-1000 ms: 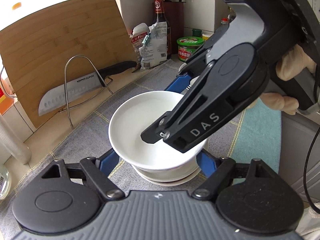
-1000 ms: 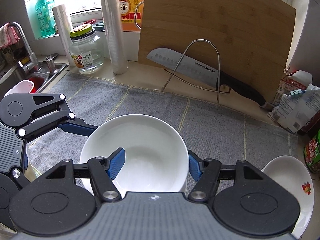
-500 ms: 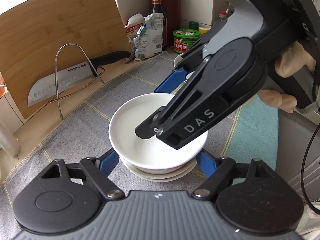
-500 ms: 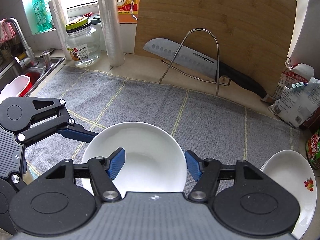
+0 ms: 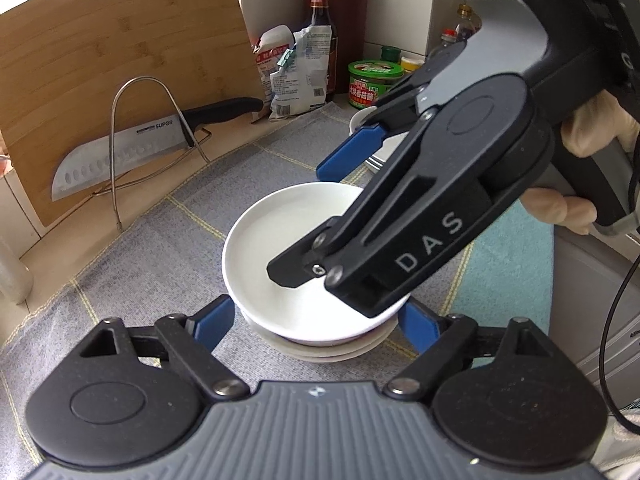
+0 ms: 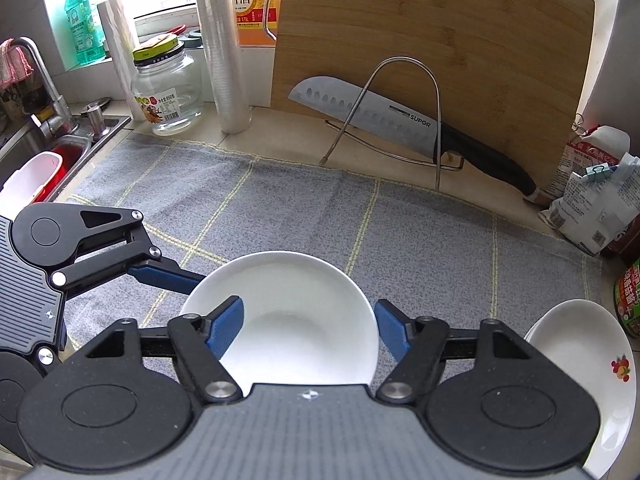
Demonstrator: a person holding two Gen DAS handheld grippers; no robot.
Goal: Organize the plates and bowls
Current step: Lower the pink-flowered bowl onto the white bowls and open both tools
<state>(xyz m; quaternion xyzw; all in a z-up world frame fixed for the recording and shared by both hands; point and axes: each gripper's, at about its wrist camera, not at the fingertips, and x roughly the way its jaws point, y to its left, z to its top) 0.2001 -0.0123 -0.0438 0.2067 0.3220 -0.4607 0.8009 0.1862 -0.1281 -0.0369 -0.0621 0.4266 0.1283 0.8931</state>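
A white bowl [image 5: 280,248] sits on top of a stack of bowls [image 5: 332,350] on the grey checked mat. It also shows in the right wrist view [image 6: 296,312]. My left gripper [image 5: 316,320] is open, its blue pads on either side of the stack. My right gripper [image 6: 310,326] is open just above the top bowl, left pad inside the rim, right pad outside it. In the left wrist view the right gripper [image 5: 344,216] hangs over the bowl. A white plate with a fruit print [image 6: 588,360] lies to the right.
A bamboo cutting board [image 6: 432,40] leans at the back with a knife [image 6: 384,116] on a wire rack. A glass jar [image 6: 166,88], wrap rolls and the sink [image 6: 44,152] are at the left. Food bags [image 6: 600,208] and a green tub [image 5: 374,82] stand at the right.
Both grippers have drawn back and up a little from the bowl stack; the bowl looks smaller and lower in both views. The bowls have not moved.
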